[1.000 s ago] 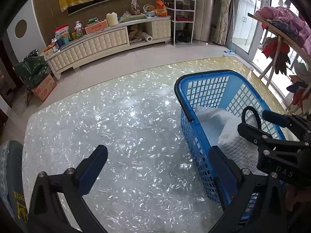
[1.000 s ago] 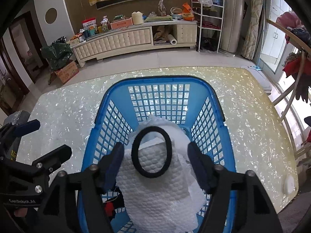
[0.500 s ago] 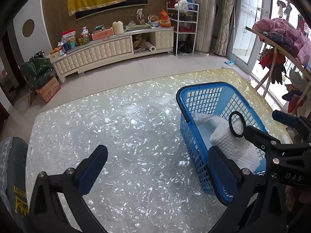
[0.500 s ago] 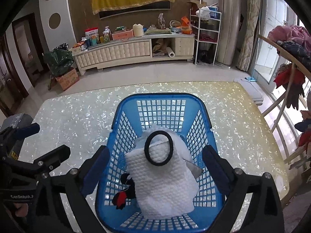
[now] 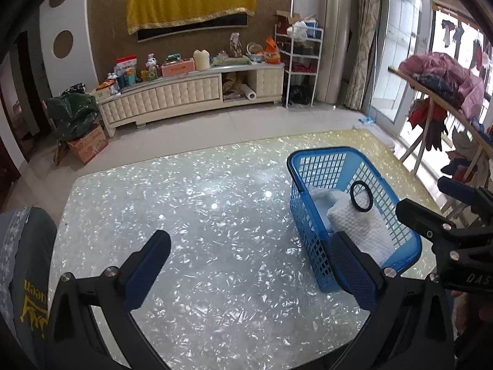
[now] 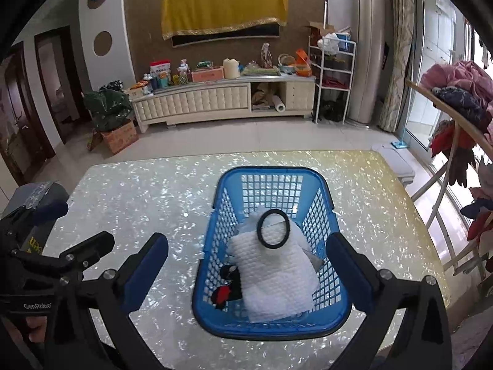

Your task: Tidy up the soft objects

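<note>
A blue plastic basket [image 6: 342, 308] stands on the shiny pearl-patterned table [image 6: 154, 191]. In it lies a white quilted cloth [image 6: 274, 277] with a black hair ring [image 6: 273, 228] on top, and a small black and red item [image 6: 226, 286] beside the cloth. My right gripper [image 6: 246, 274] is open and empty, held back above the basket's near end. My left gripper [image 5: 251, 273] is open and empty over the bare table left of the basket [image 5: 308, 215]. The ring [image 5: 361, 196] and cloth [image 5: 360, 231] also show in the left wrist view.
A grey bag or cushion with yellow lettering [image 5: 21, 277] sits at the table's left edge. A drying rack with clothes [image 6: 462, 108] stands to the right. A low white cabinet [image 6: 215, 101] with clutter lines the far wall.
Both grippers have pulled back and up from the basket. The right gripper's jaws have opened wider, and the hair ring stays lying on the white cloth.
</note>
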Demonstrator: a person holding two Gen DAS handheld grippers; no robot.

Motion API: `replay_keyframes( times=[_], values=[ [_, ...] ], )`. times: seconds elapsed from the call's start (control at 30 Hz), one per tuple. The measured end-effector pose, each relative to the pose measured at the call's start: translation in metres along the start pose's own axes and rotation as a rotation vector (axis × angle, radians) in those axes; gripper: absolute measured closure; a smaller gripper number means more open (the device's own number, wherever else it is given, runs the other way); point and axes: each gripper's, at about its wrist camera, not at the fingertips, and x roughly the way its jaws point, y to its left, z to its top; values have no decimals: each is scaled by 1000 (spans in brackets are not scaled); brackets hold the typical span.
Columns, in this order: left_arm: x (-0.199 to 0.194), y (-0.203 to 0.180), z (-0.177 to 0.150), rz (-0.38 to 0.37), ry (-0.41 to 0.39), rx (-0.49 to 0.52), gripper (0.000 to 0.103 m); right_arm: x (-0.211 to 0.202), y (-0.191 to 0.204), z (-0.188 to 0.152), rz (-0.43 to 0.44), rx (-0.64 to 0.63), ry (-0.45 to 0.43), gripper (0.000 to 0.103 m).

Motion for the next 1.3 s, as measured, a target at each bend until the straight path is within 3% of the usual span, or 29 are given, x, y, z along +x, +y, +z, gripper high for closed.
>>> replay_keyframes(
  times=[0.4,0.73,1.3],
  values=[
    [-81,32,-14,51,-246,-72,0,-40,34,-6,78,-33,-233,1],
    [-99,45,-36,152,-280,-77,0,-49,57,-11,169,-66,-315,1],
    [-120,52,-48,174,-330,-96,0,-55,62,-13,207,-100,-367,1]
  ],
)
